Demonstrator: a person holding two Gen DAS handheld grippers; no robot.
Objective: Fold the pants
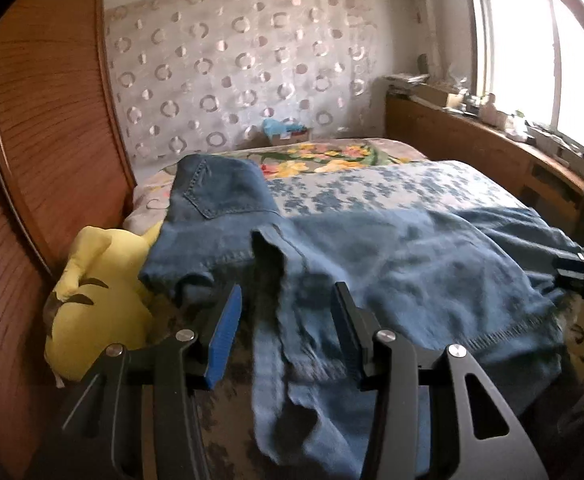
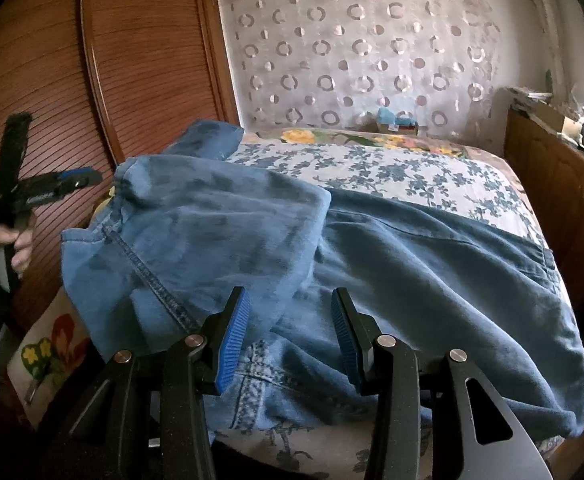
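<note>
Bed, yellow plush toy in left view only, pants

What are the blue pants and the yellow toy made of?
The blue pants look like denim, a soft faded cotton cloth: you can see stitched seams, a sewn pocket and floppy folds. The yellow toy looks like plush fabric over soft stuffing, matte and a bit squashed against the wooden panel. What is inside it cannot be seen.
</note>
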